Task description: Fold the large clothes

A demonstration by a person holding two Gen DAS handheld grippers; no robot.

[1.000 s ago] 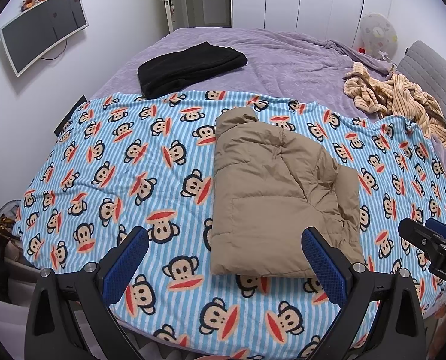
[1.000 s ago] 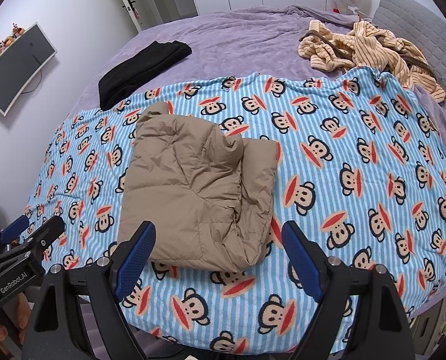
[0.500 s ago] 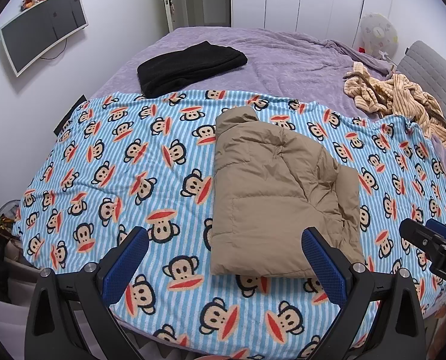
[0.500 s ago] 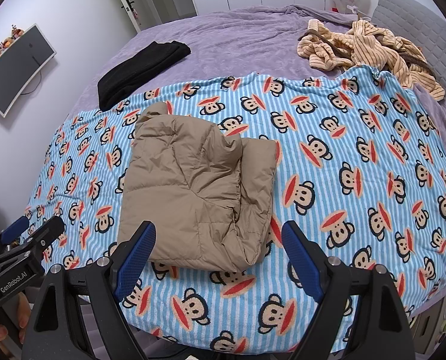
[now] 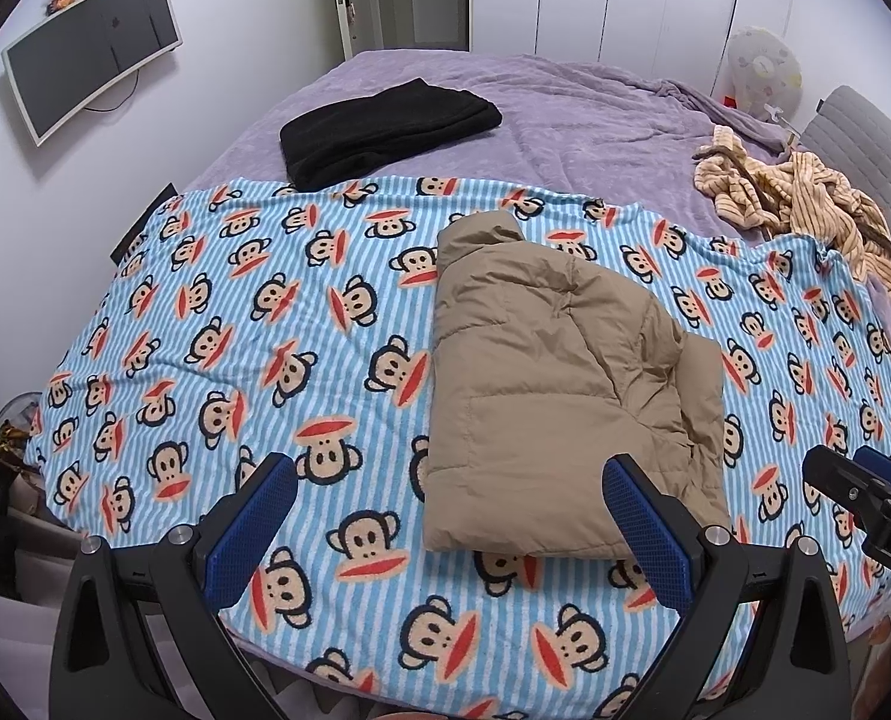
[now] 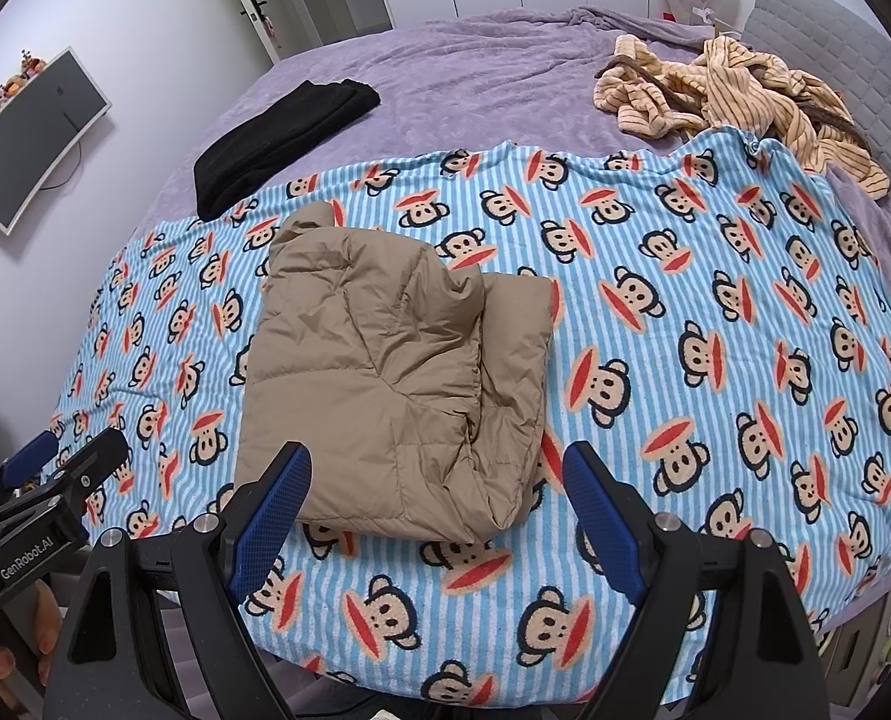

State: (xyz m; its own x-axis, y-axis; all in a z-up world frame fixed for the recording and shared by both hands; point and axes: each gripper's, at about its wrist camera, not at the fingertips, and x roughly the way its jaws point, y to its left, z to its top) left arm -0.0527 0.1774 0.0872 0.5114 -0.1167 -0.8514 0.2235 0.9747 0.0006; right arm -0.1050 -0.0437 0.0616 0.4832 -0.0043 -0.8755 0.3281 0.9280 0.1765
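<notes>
A tan puffer jacket [image 5: 559, 384] [image 6: 397, 372] lies folded into a rough rectangle on a blue striped monkey-print blanket [image 5: 235, 324] [image 6: 715, 324] that covers the near part of the bed. My left gripper [image 5: 451, 528] hangs open above the blanket's near edge, its right pad over the jacket's near corner, nothing between its blue pads. My right gripper [image 6: 439, 504] is open too, held above the jacket's near edge without touching it. Each gripper shows at the edge of the other's view.
A folded black garment [image 5: 385, 129] [image 6: 283, 138] rests on the purple bedspread [image 5: 595, 120] at the back left. A crumpled striped yellow garment [image 5: 805, 198] [image 6: 733, 96] lies at the back right by a grey headboard [image 5: 865, 144]. A monitor [image 5: 91, 54] hangs on the left wall.
</notes>
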